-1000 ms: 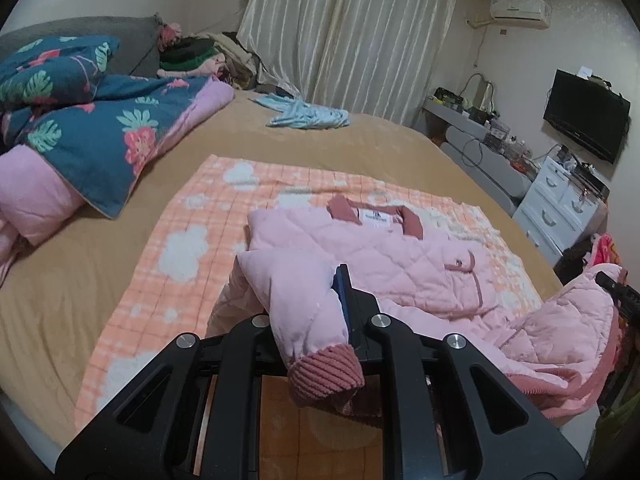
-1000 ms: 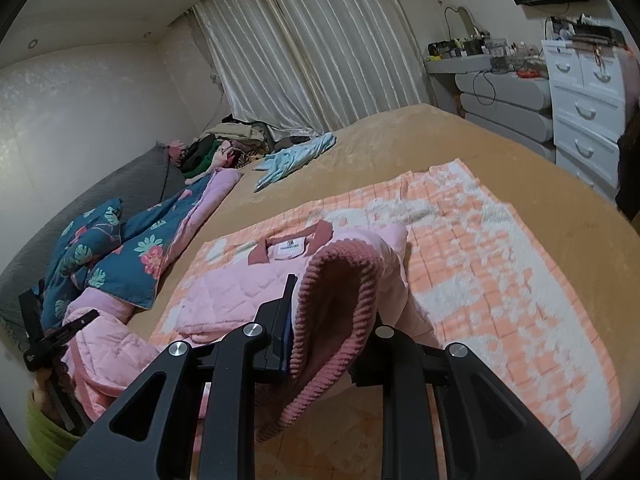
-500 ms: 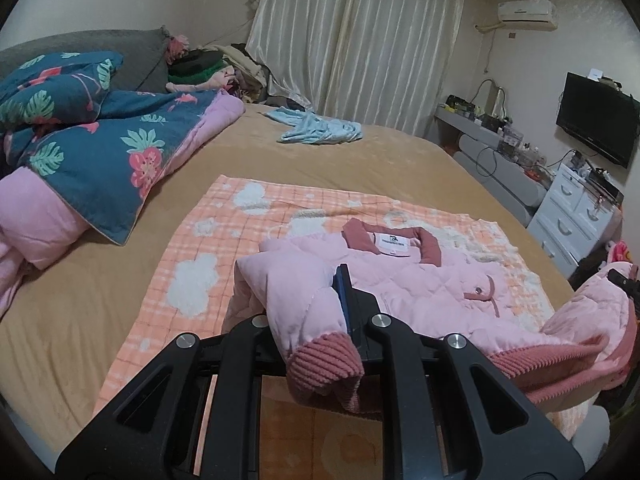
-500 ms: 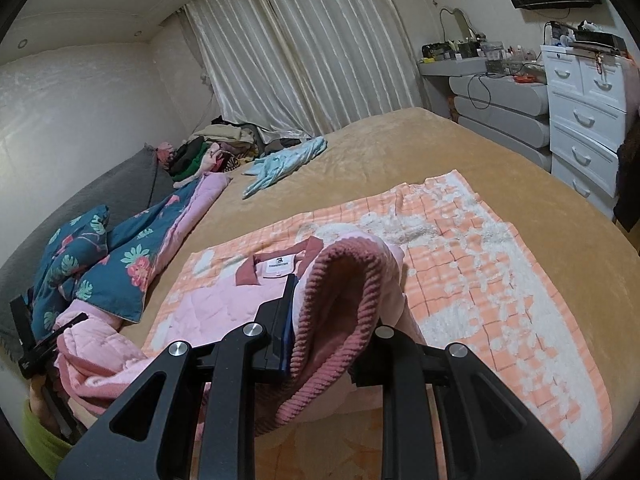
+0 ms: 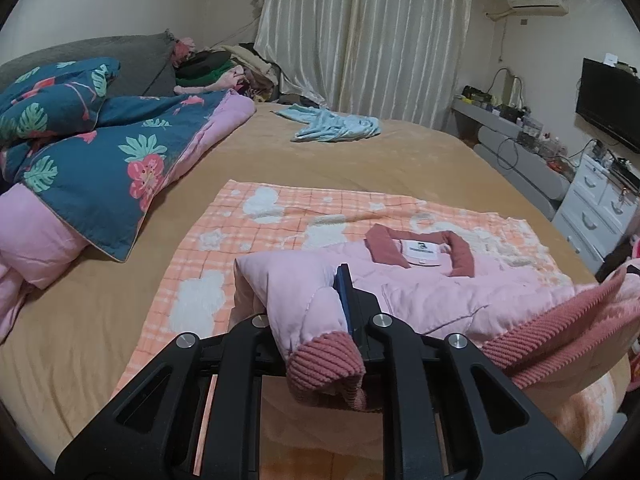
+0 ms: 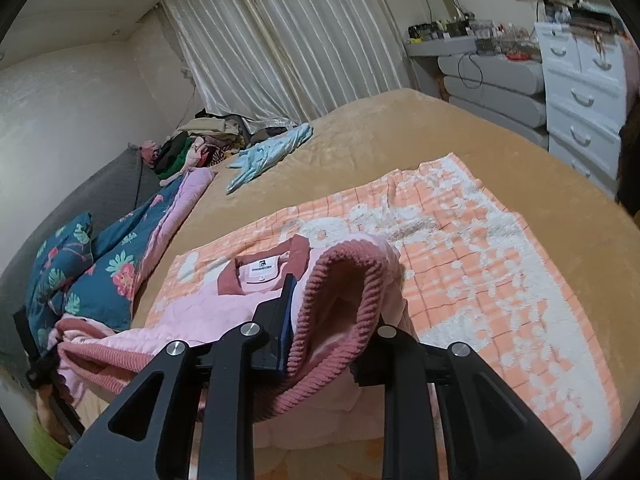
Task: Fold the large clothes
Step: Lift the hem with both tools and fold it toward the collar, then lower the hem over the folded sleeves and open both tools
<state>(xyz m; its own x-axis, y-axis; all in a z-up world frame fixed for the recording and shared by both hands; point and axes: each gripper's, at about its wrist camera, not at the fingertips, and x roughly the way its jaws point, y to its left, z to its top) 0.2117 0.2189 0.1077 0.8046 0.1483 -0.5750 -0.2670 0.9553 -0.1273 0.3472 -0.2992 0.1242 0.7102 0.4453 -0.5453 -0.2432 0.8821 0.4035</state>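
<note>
A pink quilted jacket (image 5: 460, 292) with a dark pink collar (image 5: 420, 246) lies on an orange checked blanket (image 5: 280, 220) on the bed. My left gripper (image 5: 320, 312) is shut on the jacket's bottom corner with its ribbed hem (image 5: 324, 364), held above the blanket. My right gripper (image 6: 332, 320) is shut on the other bottom corner, its ribbed hem (image 6: 340, 308) draped over the fingers. The jacket (image 6: 208, 308) hangs stretched between both grippers, its collar (image 6: 264, 268) towards the far side.
A blue floral quilt (image 5: 100, 152) and pink bedding (image 5: 28, 232) lie at the left. A light blue garment (image 5: 336, 128) lies farther up the bed, a clothes pile (image 6: 200, 144) by the curtain. White drawers (image 6: 580, 92) stand right of the bed.
Both grippers have carried the jacket's bottom edge forward towards the collar, and the hem now lies closer over the jacket's body. Both stay shut.
</note>
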